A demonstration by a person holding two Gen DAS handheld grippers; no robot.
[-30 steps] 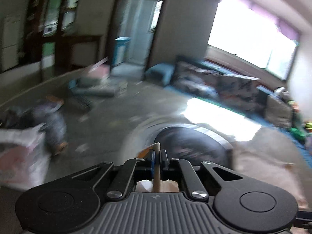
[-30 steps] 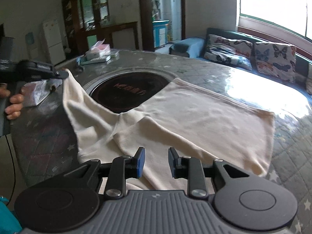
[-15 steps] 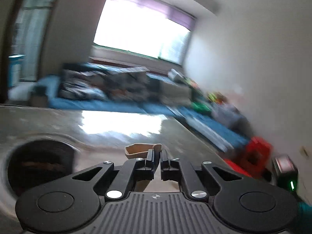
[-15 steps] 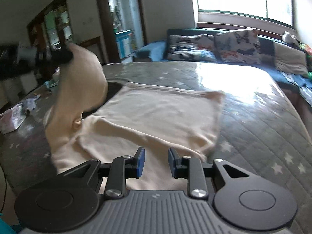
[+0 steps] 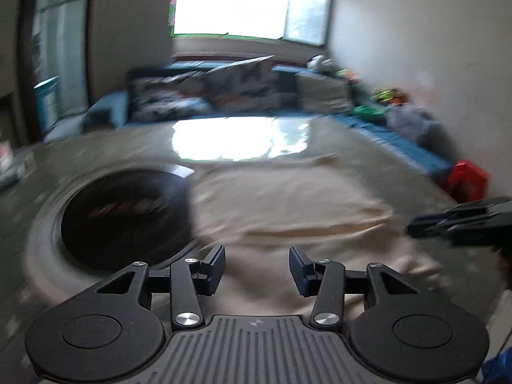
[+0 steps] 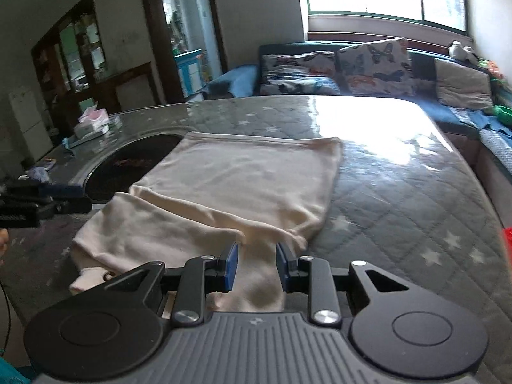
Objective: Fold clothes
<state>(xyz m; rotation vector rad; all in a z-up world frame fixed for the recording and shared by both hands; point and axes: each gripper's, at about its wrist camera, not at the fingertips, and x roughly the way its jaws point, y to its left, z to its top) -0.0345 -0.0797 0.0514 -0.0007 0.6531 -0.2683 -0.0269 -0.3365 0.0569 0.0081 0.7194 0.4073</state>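
Observation:
A cream garment (image 6: 243,188) lies on the grey quilted table (image 6: 400,198), its near part folded over onto itself. In the blurred left wrist view the garment (image 5: 288,198) lies just ahead. My left gripper (image 5: 257,265) is open and empty above its near edge; it also shows at the left in the right wrist view (image 6: 57,196). My right gripper (image 6: 254,265) is open and empty, jaws over the garment's near edge; it also shows at the right in the left wrist view (image 5: 448,224).
A round black inset (image 6: 134,163) sits in the table left of the garment. A tissue box (image 6: 92,120) and small items lie at the far left. A sofa with butterfly cushions (image 6: 352,67) stands behind the table. A red stool (image 5: 467,179) is at the right.
My left gripper carried a corner of the garment across, let it go and opened. The lifted part now lies folded over the rest. My right gripper stayed open.

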